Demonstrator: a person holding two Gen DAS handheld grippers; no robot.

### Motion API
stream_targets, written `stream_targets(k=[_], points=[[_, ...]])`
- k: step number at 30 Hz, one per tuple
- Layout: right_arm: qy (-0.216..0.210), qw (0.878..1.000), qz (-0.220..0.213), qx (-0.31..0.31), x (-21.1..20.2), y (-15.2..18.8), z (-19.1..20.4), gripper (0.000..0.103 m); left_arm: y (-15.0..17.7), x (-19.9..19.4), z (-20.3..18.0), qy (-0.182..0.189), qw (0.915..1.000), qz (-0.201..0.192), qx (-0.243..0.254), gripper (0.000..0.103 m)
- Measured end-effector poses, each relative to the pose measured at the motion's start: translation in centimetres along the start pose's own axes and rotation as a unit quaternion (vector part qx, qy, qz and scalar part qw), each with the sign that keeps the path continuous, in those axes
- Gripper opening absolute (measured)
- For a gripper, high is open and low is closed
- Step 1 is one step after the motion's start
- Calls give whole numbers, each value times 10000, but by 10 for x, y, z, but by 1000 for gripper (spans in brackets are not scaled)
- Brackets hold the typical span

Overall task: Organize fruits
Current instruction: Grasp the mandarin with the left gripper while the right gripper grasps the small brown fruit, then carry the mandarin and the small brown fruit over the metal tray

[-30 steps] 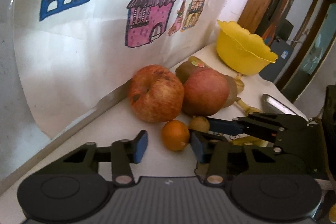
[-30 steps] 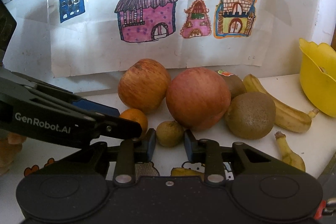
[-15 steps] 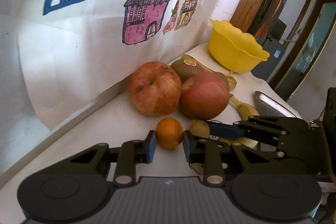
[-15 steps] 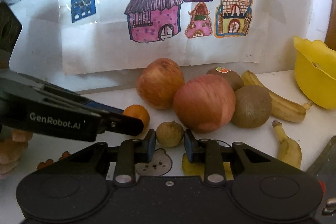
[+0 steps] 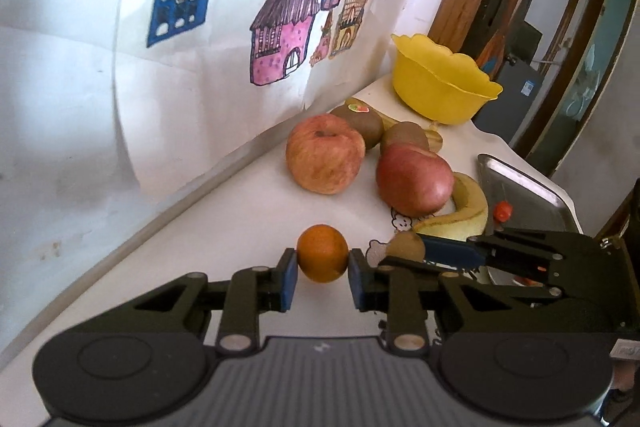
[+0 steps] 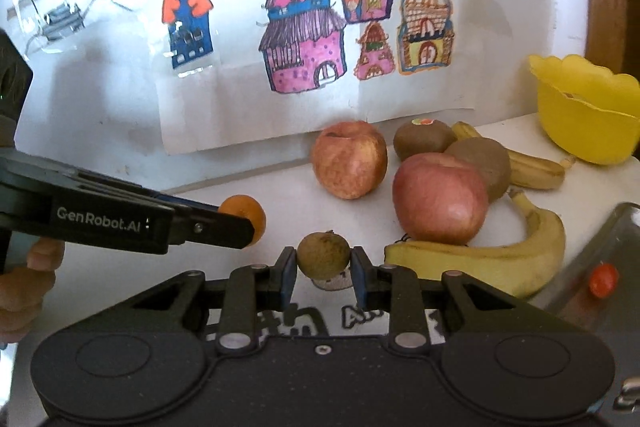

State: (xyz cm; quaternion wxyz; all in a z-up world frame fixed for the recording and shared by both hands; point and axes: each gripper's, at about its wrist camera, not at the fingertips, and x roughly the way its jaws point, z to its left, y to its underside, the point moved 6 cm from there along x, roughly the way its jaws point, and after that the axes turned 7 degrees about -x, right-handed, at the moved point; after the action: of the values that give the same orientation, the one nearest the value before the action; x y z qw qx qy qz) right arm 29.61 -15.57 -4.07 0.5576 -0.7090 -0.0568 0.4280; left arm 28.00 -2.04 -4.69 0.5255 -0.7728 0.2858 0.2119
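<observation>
Pinching a small orange citrus fruit (image 5: 322, 253) across its middle, the left tool (image 5: 322, 277) has both blue pads pressed on opposite sides of the fruit, which sits near the front of the white surface (image 5: 240, 227), left of the pile. The right tool (image 6: 324, 275) is likewise clamped on a small brown round fruit (image 6: 324, 254), perhaps a longan, just right of the orange one.

Both fruits look light and firm enough for a modest squeeze. Their round, smooth skins could roll or pop out if the pads sit off-centre, so a hold at the widest point, as here, seems soundest. The brown one likely has a thin brittle shell that hard pressure might crack.

Farther back lie two apples, a paler one (image 6: 349, 159) to the left and a redder one (image 6: 439, 198) to the right. They are probably heavier and wide for these pads, and waxy. Two kiwis (image 6: 424, 139) behind them look soft and easily bruised. The bananas (image 6: 500, 259) are best taken mid-body. A yellow bowl (image 6: 584, 115) stands far right, and a metal tray (image 5: 524, 183) holds a small red fruit (image 6: 603, 279) at near right.
</observation>
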Motion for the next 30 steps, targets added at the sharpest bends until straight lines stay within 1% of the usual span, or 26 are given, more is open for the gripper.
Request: stream_targets(k=[8,13,18,26,30], points=[[373,9984,-270,318,-46,13,6,31,14,-18,-11,161,9998,-11,140,29],[603,9955,-322,655,-79,36,7,31,28,-29,-21,296,9994,50,195,29],[1027,9911,-367,763,-111,58,5,31,45,-36,-42,541,9978,178,352,29],[1449,9819,-474,1124,-145,84,-17,31,54,-35,-83,850,9942,231,621,29],[1854,9730,-645,1212,-160,84,-35,31,52,-31,-102,942,9922,174,798,29]])
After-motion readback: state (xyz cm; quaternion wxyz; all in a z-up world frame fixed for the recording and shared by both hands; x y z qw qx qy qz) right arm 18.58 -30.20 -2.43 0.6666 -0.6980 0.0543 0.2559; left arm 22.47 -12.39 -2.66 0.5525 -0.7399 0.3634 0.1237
